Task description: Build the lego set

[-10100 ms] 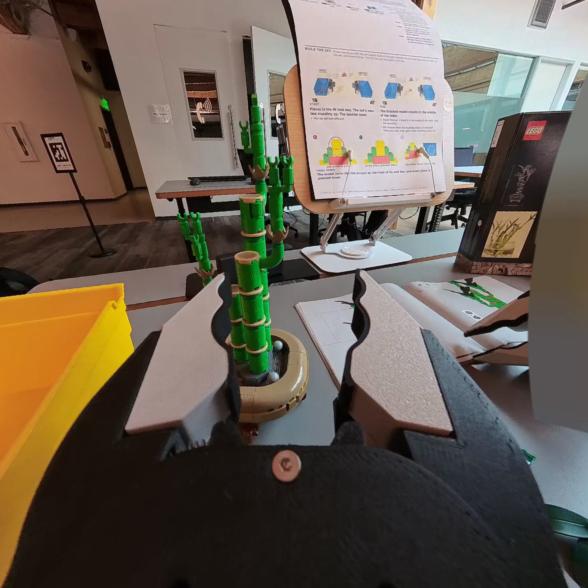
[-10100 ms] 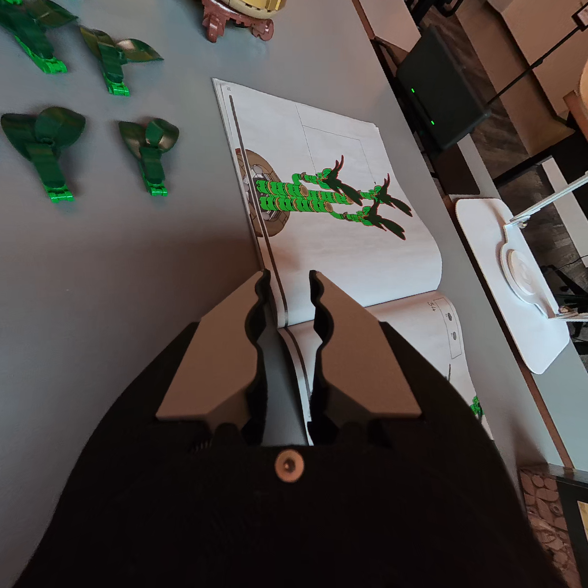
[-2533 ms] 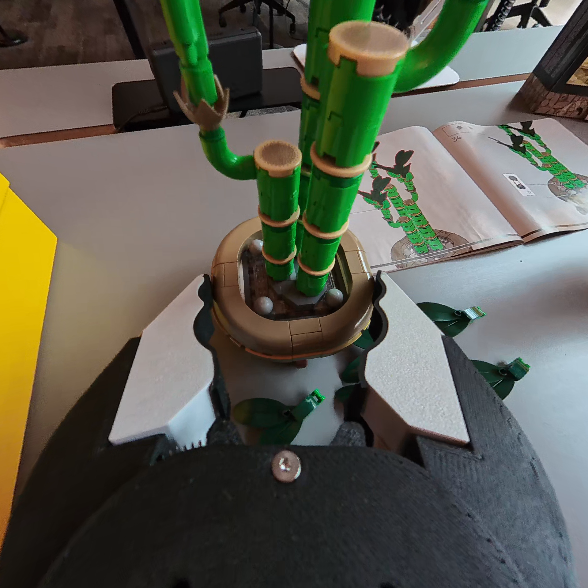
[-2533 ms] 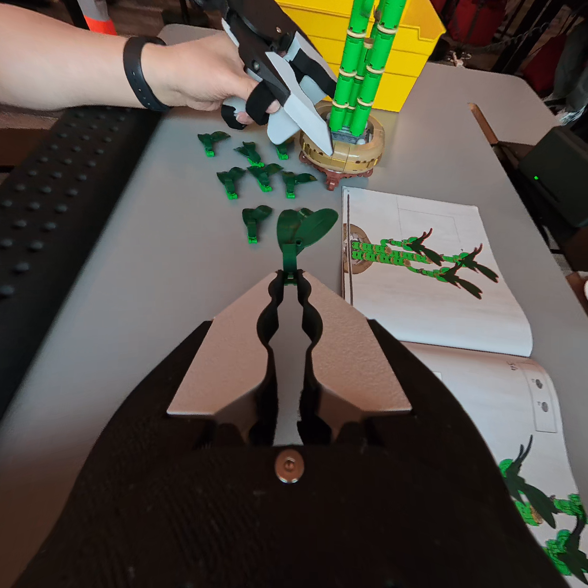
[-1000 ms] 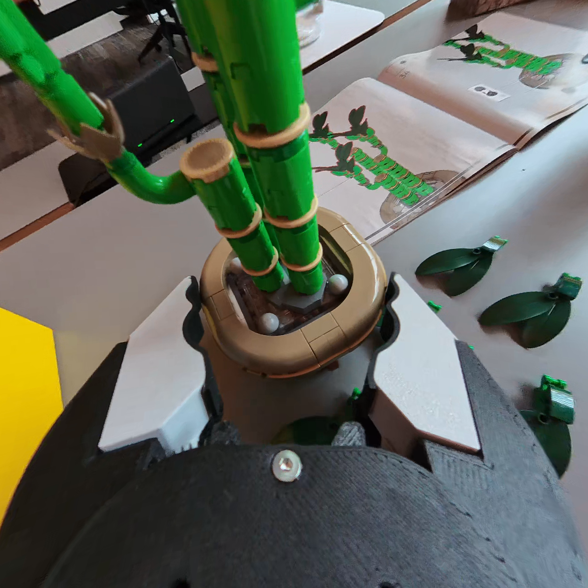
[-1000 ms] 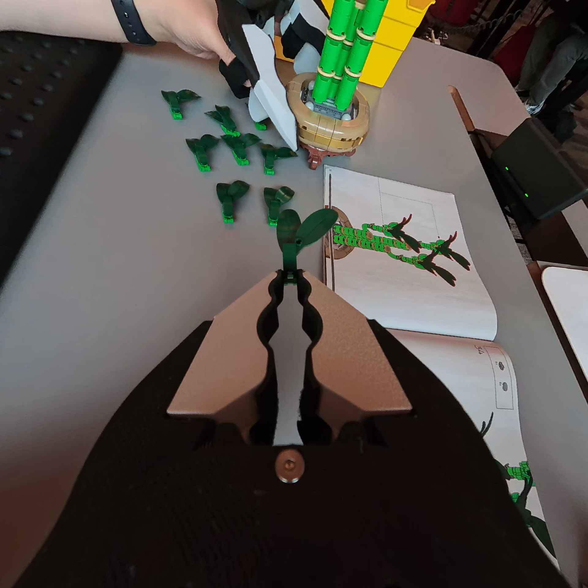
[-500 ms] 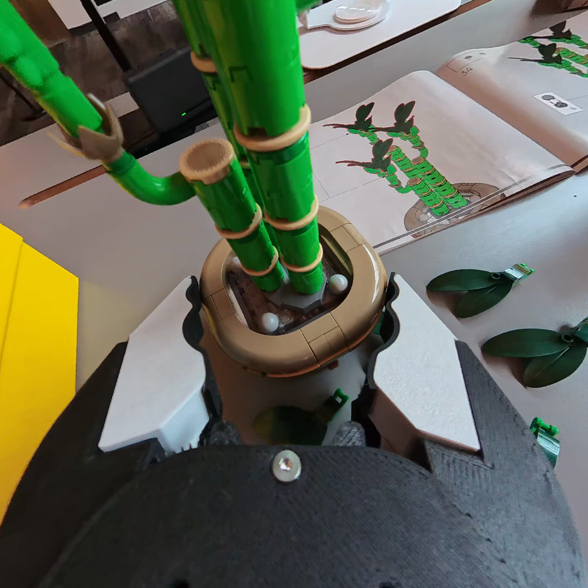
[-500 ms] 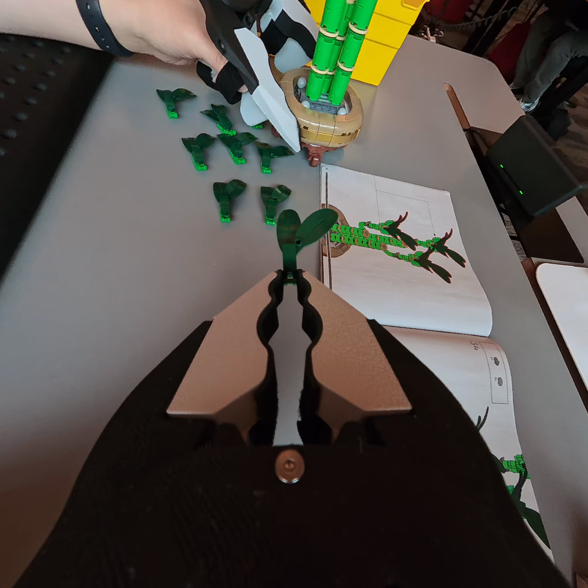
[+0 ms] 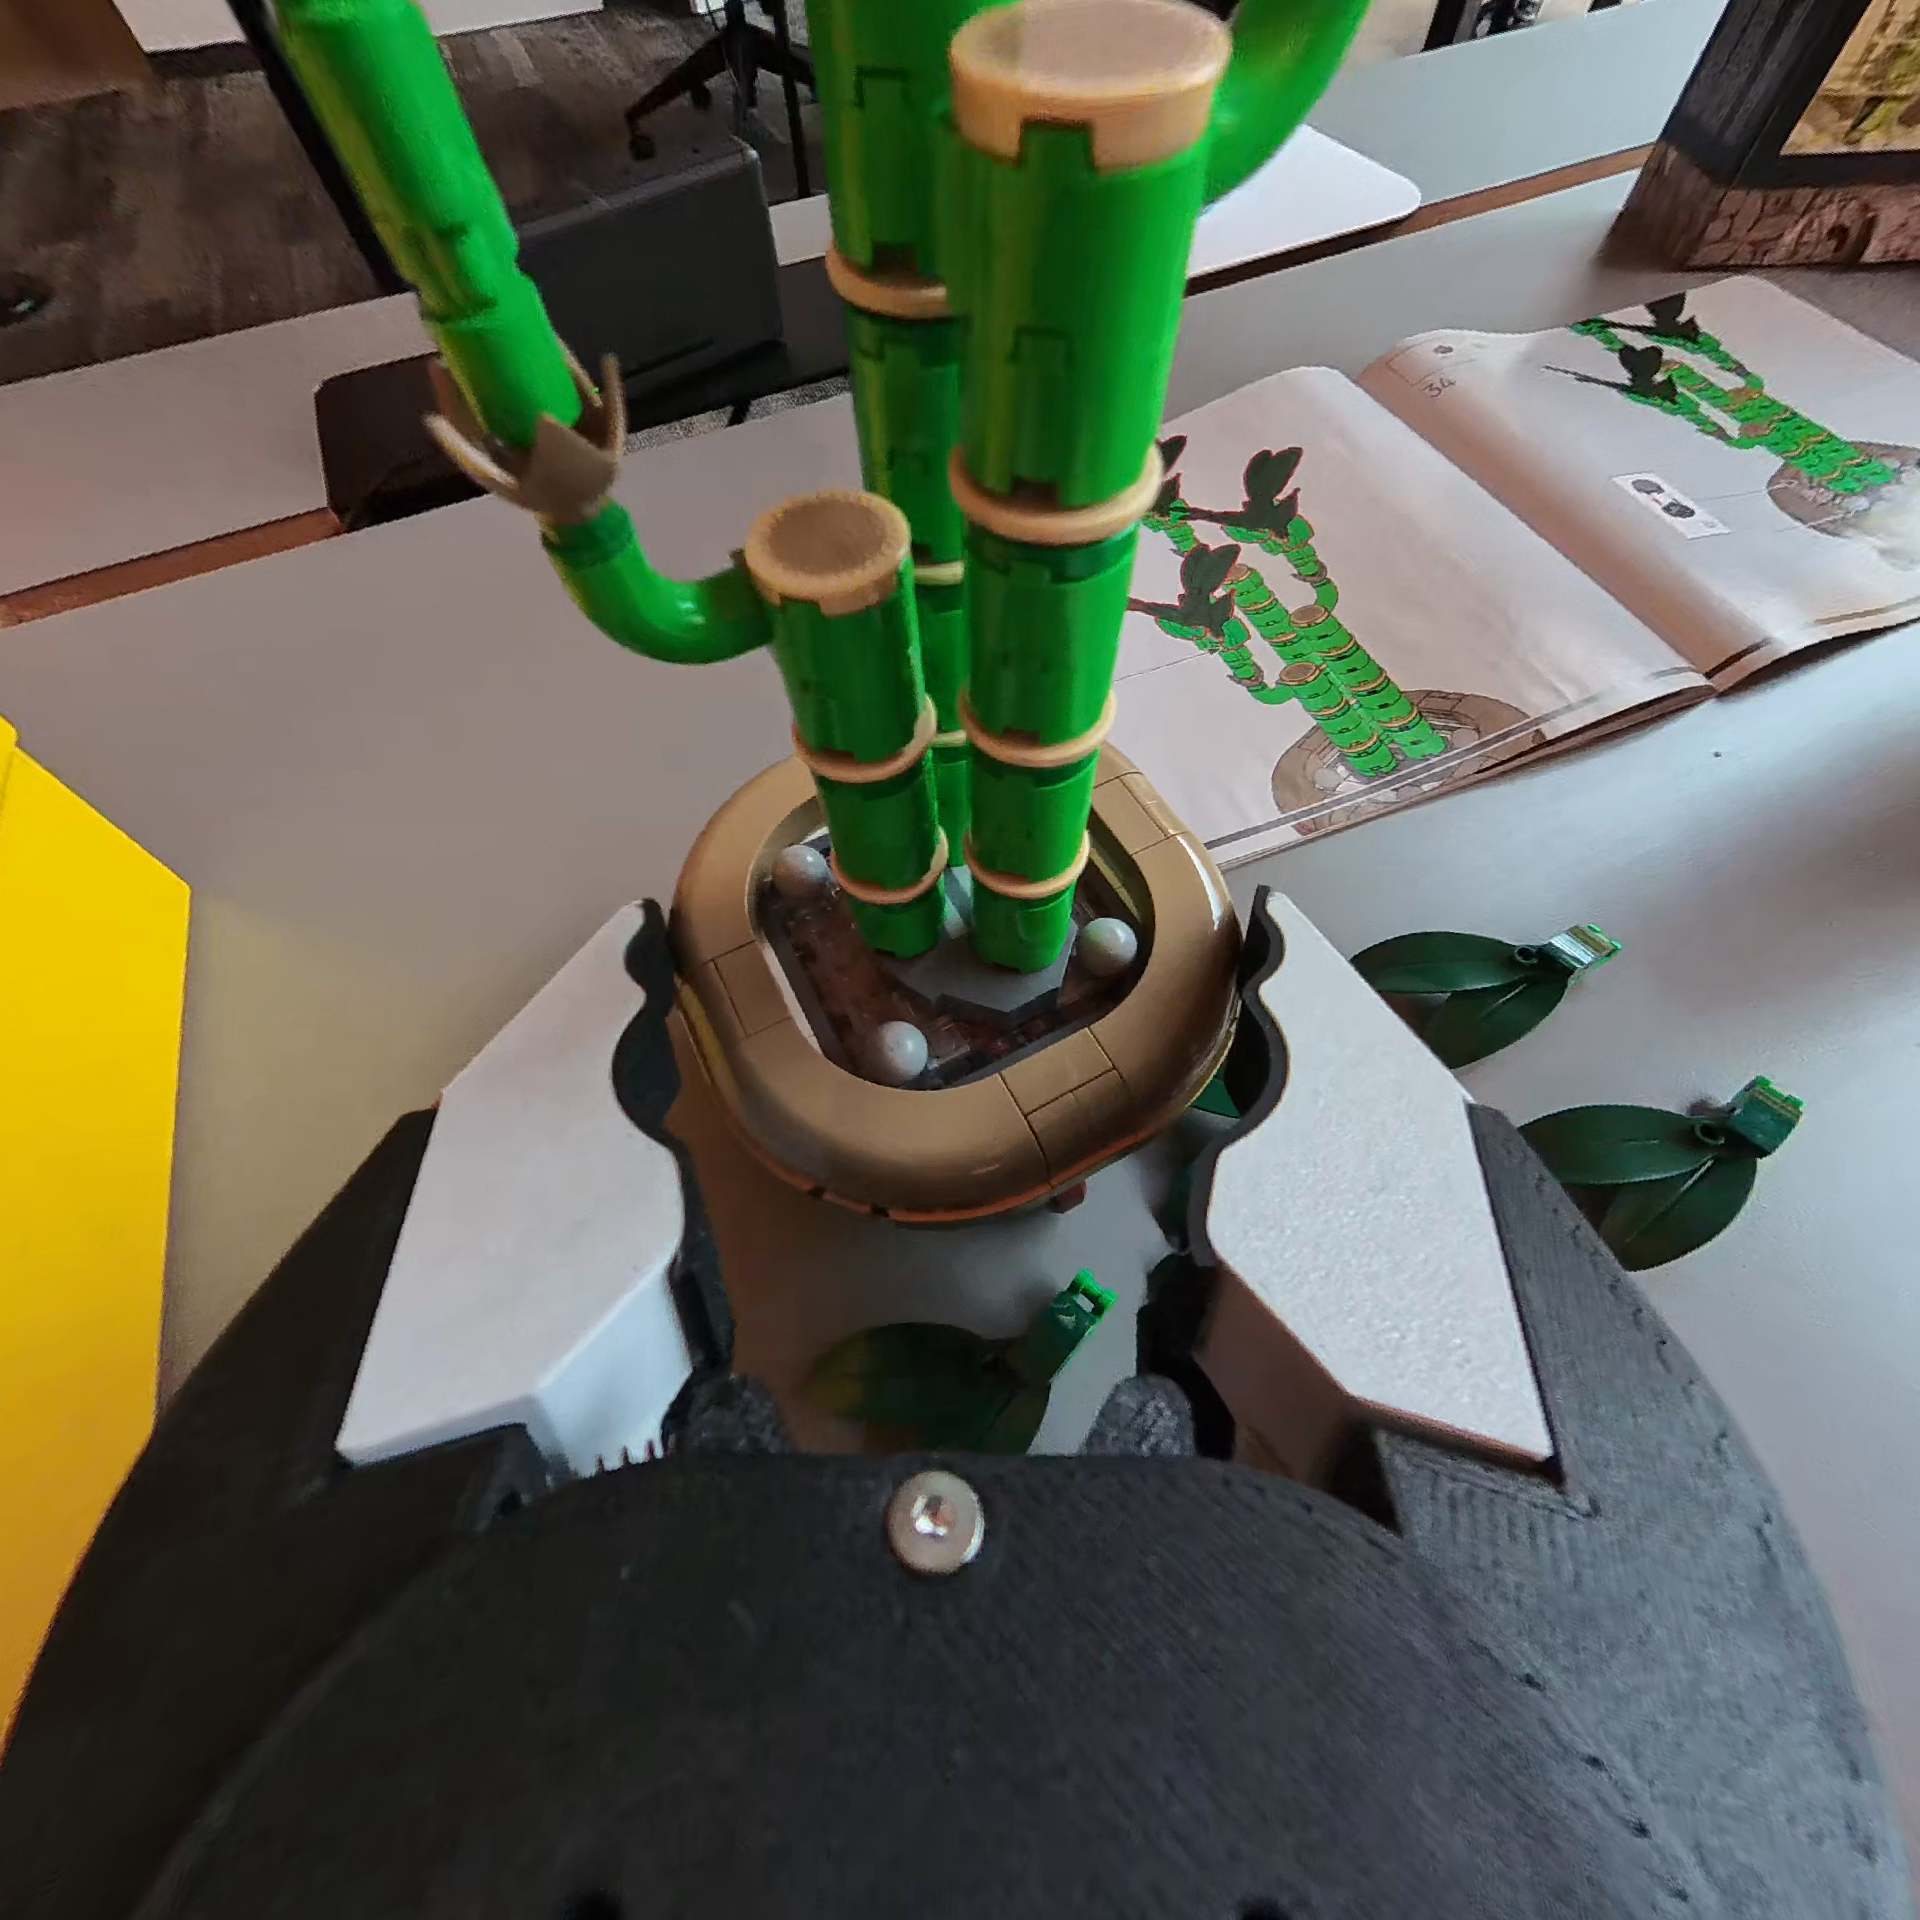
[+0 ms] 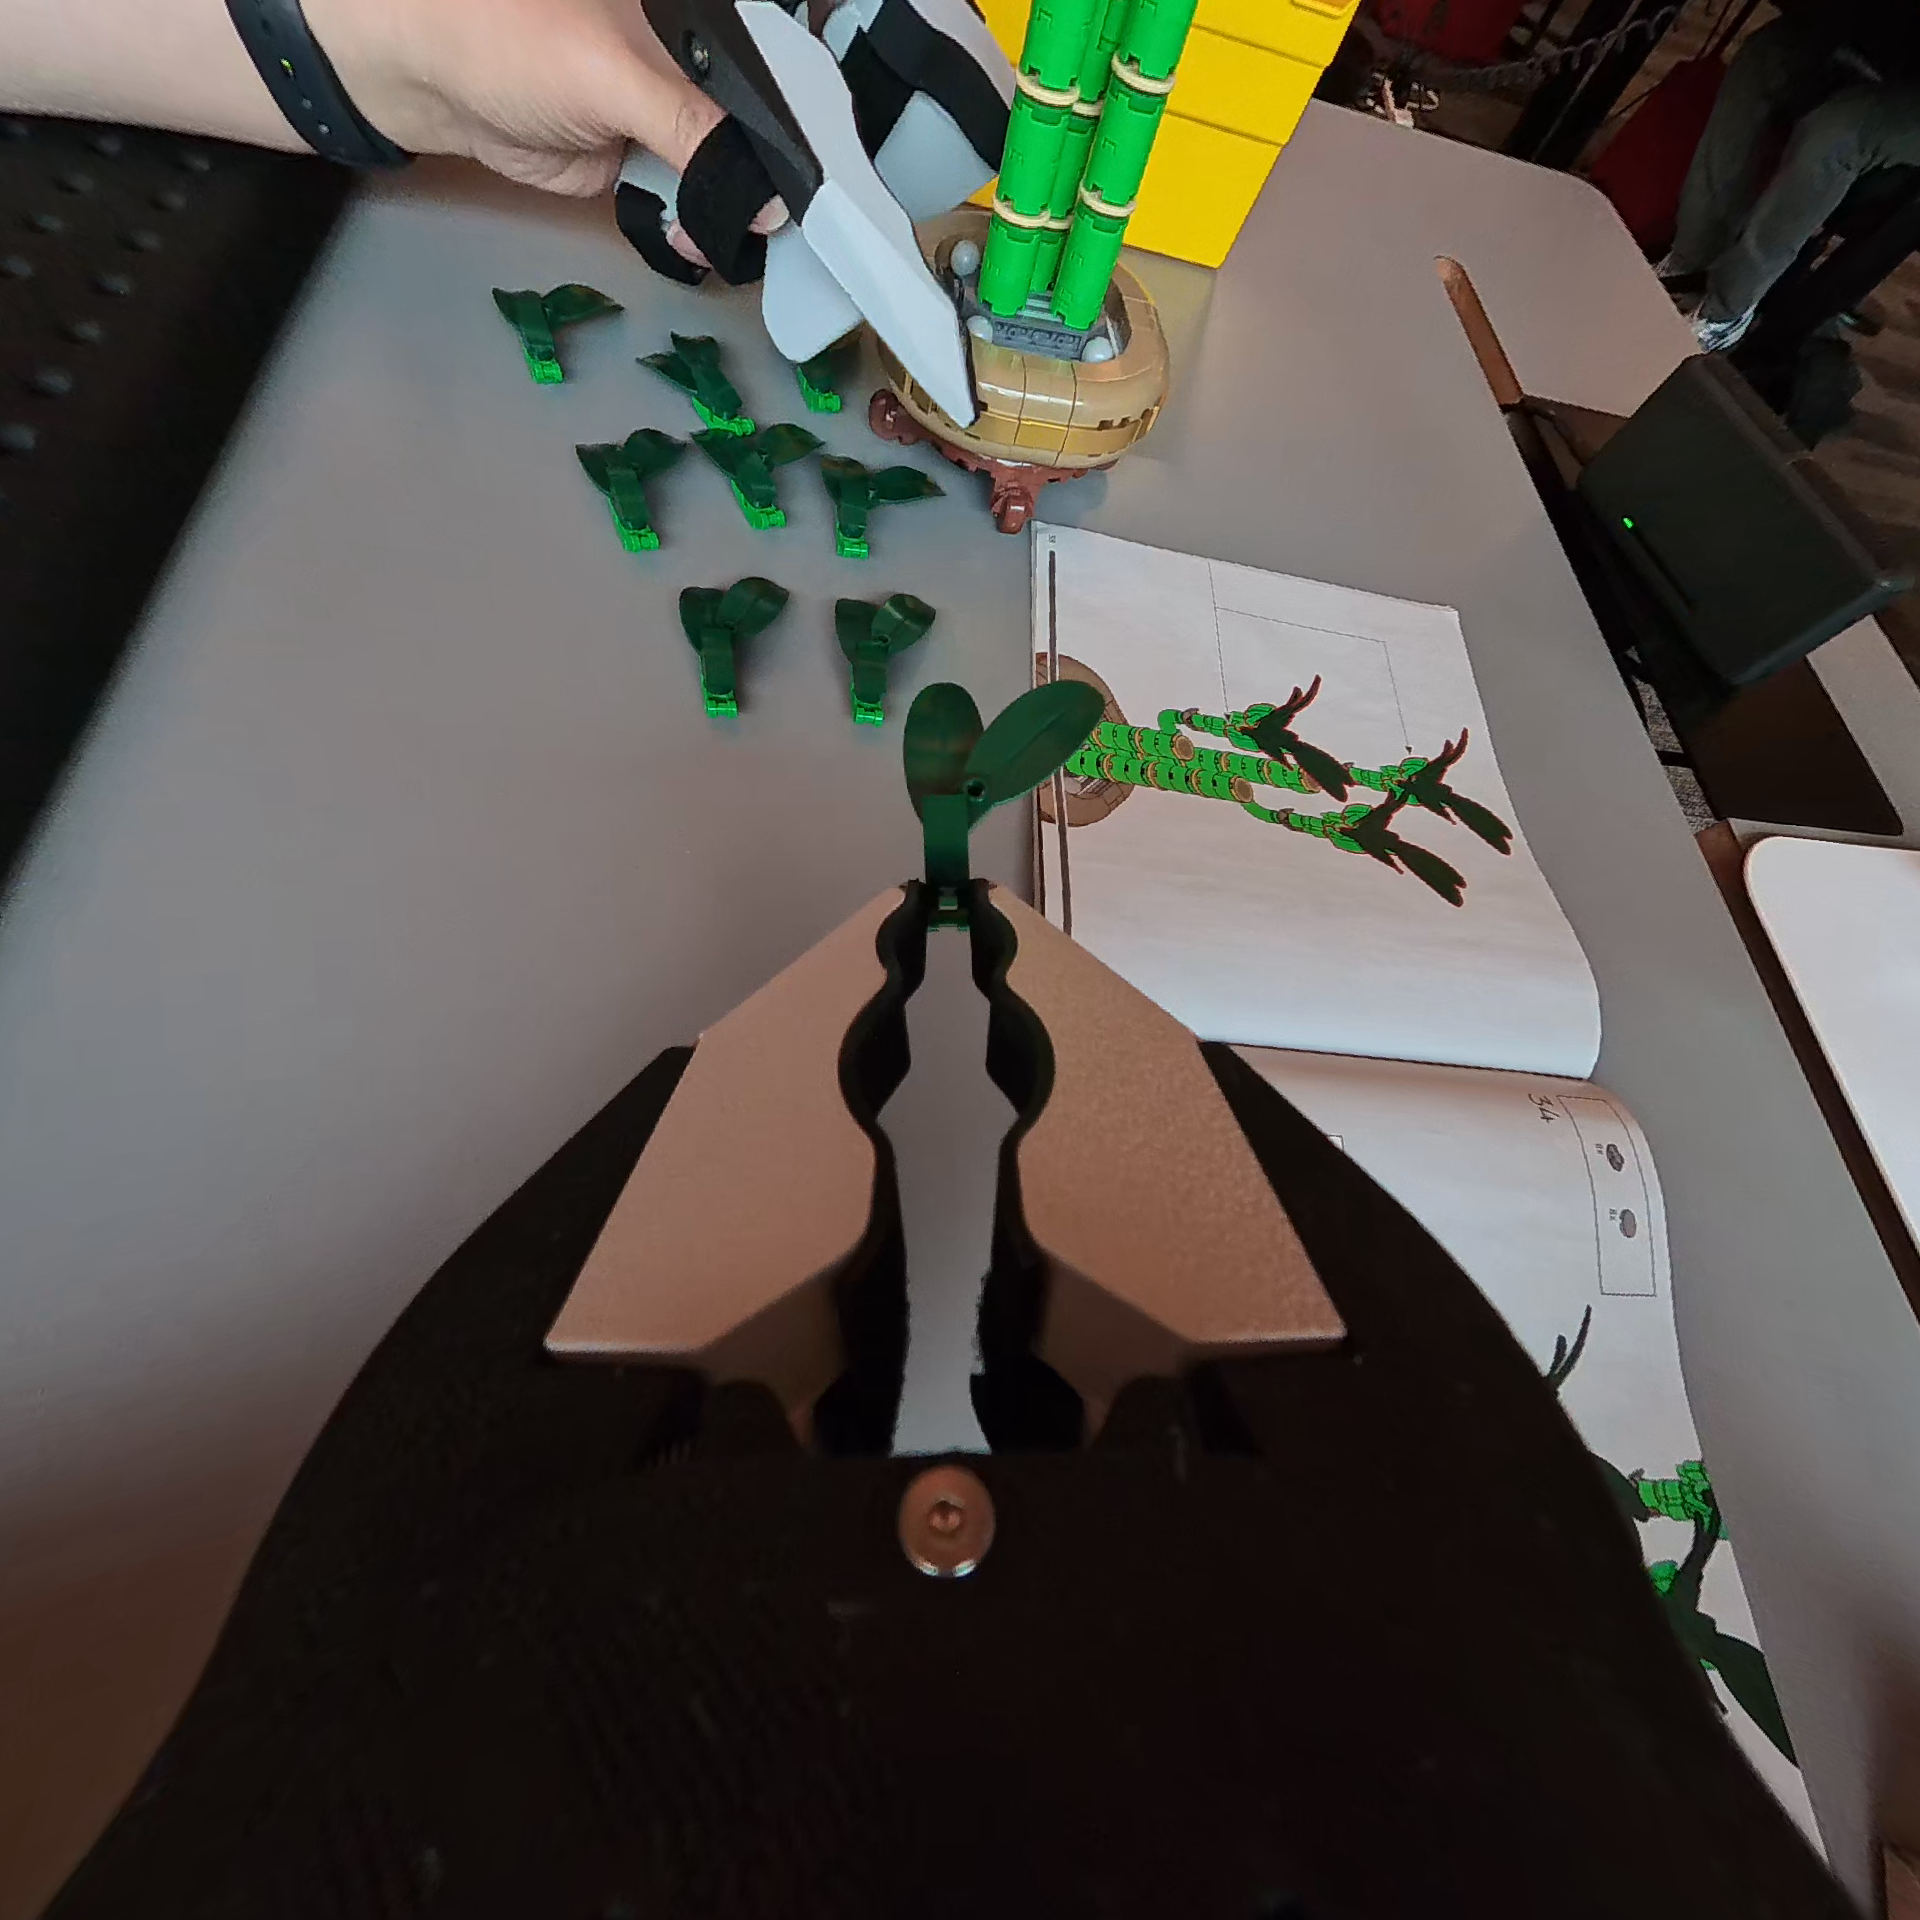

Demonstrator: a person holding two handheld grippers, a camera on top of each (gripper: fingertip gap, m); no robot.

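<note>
The bamboo model (image 9: 1039,582) has green stalks standing in a tan pot (image 9: 966,1132). My left gripper (image 9: 951,925) is shut on the pot, one finger on each side. In the right wrist view the left gripper's grey finger (image 10: 883,301) lies against the pot (image 10: 1039,384), held by a hand. My right gripper (image 10: 945,904) is shut on the stem of a dark green leaf piece (image 10: 997,748) and holds it above the table, short of the model. Several loose leaf pieces (image 10: 727,457) lie left of the pot.
An open instruction booklet (image 10: 1299,935) lies right of the leaves and also shows in the left wrist view (image 9: 1455,582). A yellow bin (image 9: 73,1039) stands at the left. The set's dark box (image 9: 1787,135) is at the far right. A black device (image 10: 1714,551) sits past the table edge. To the black device (image 10: 1714,551): left tips about 30 cm, right tips about 40 cm. The left camera catches it too, in the left wrist view (image 9: 672,301).
My left gripper has turned with the pot still in its grip, so the booklet and bin shifted in its view. My right gripper keeps the leaf piece and has barely moved.
</note>
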